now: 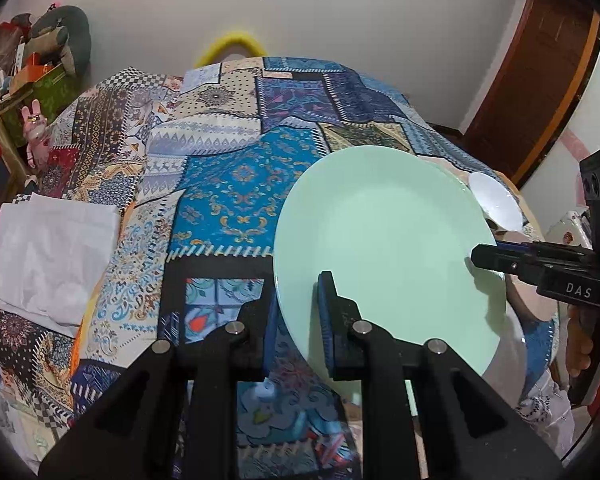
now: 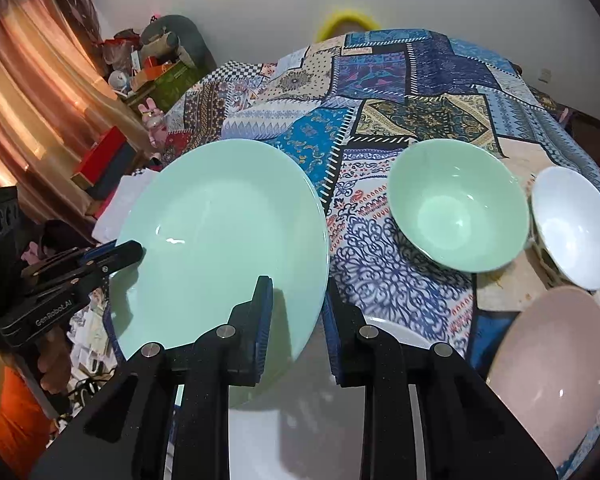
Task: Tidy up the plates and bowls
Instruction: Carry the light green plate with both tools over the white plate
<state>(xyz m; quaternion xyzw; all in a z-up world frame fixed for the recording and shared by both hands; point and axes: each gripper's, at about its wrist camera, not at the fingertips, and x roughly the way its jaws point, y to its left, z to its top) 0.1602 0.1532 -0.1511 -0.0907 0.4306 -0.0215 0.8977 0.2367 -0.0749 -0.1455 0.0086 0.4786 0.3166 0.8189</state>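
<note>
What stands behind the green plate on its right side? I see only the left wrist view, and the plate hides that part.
Observer: A green bowl stands there on the cloth, upright and empty. Your view does not show it at all.
Operator: Where is the white bowl relative to it?
Observer: The white bowl stands to the right of the green one, also empty. Their rims are very close; I cannot tell if they touch.
Operator: And the pink thing at the right edge?
Observer: It is a pink dish, empty, lying nearer to the camera than the white bowl.
</note>
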